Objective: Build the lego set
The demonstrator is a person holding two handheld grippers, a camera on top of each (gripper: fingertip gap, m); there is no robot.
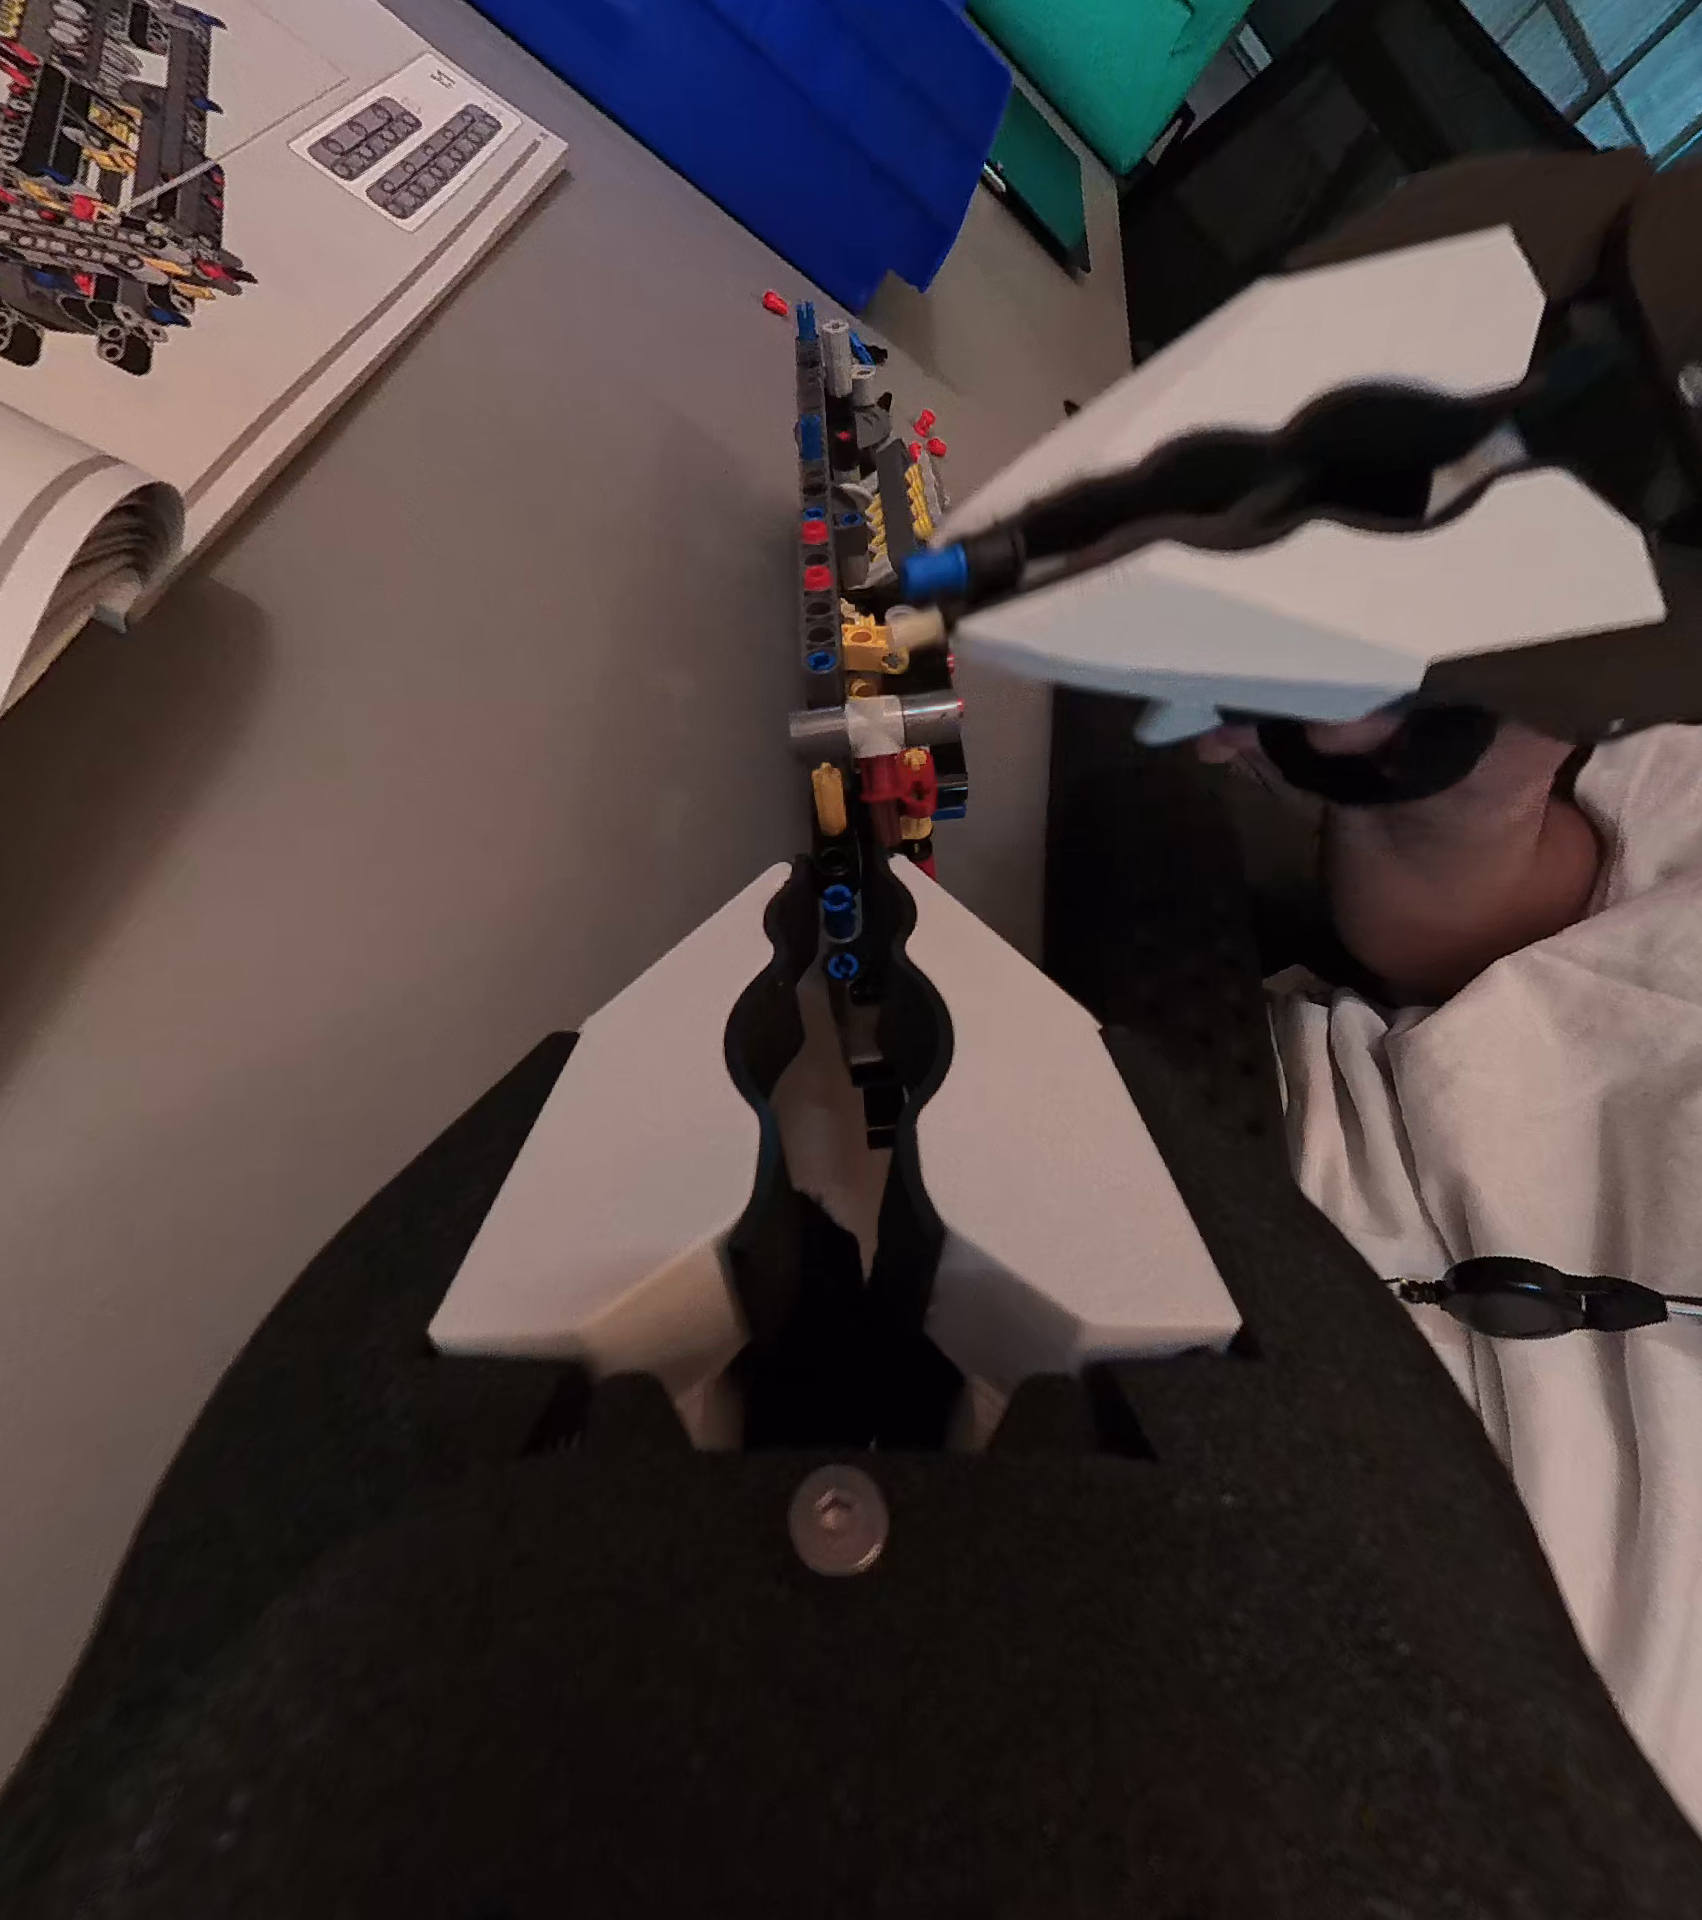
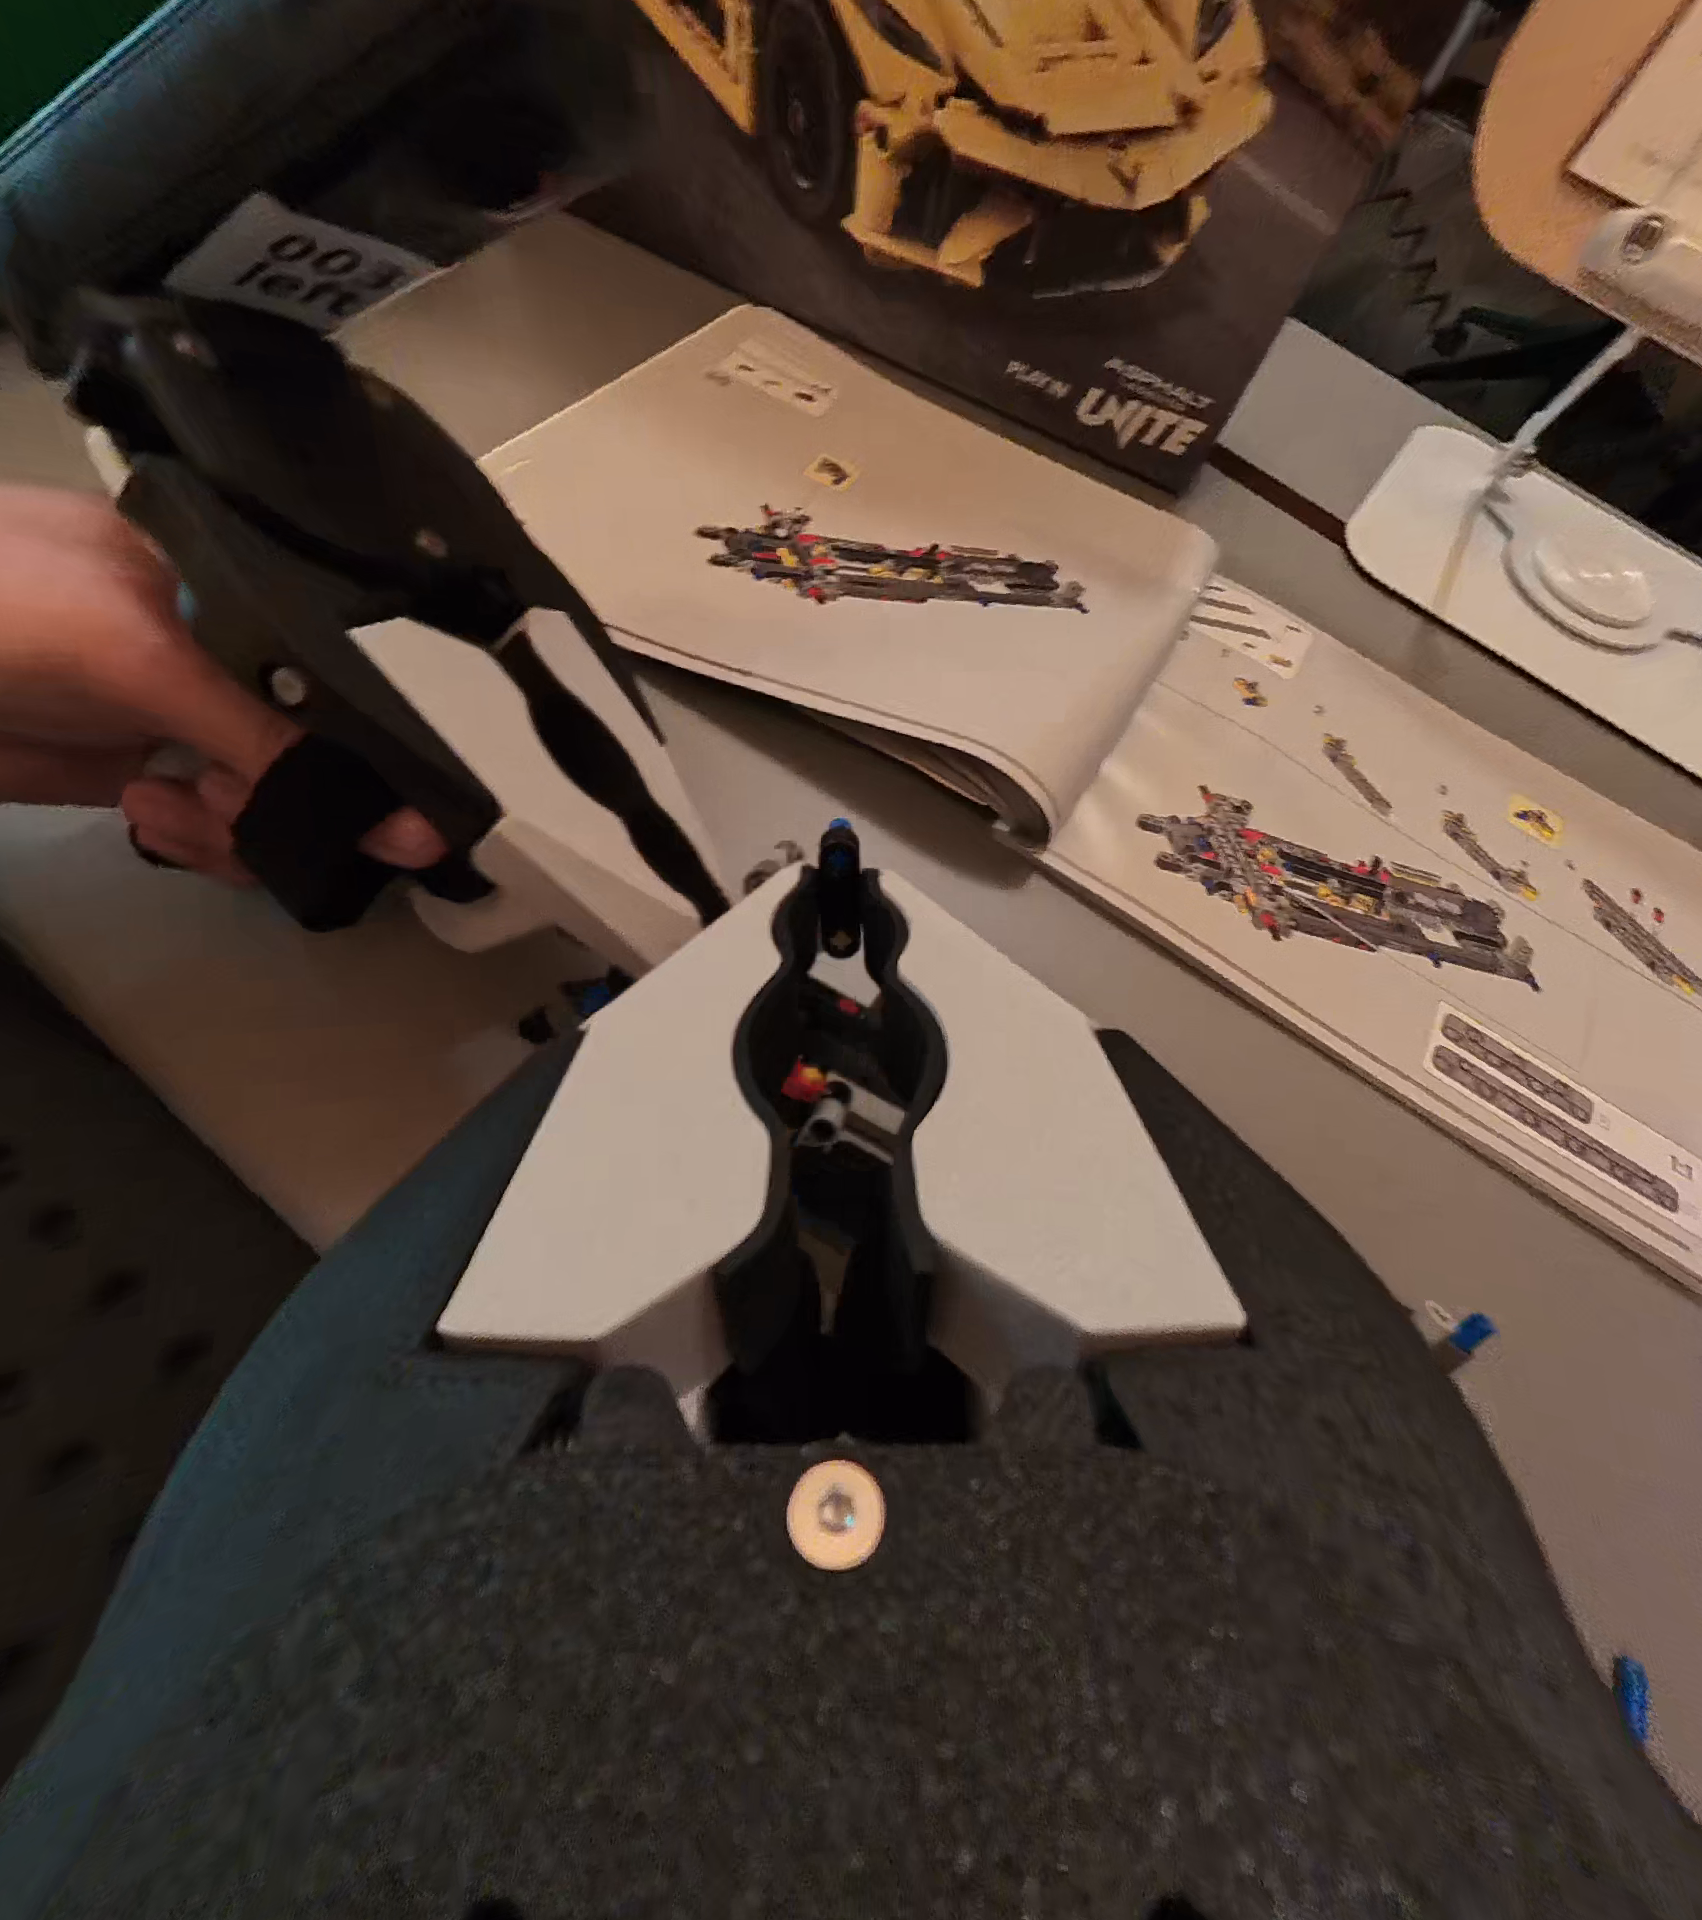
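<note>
Left hand-held gripper (image 1: 842, 914) is clamped on the near end of the lego chassis (image 1: 862, 582), which is held out lengthwise ahead of it, apparently so that the side of the frame is offered to the other tool. Right hand-held gripper (image 1: 940, 603) is closed narrowly on a black pin with a blue tip (image 1: 935, 571), and that tip is held just beside the chassis, near its middle; a press into a hole of the frame is judged to be the step in hand.

Contact between pin and chassis is shown only in the left wrist view. In the right wrist view the chassis is largely hidden behind the fingers, but the open instruction booklet (image 2: 1398, 935) beyond the chassis, the set's box (image 2: 1034, 260) behind the booklet, and loose pieces (image 2: 1636, 1704) on the surface (image 2: 1190, 1195) are shown instead.
</note>
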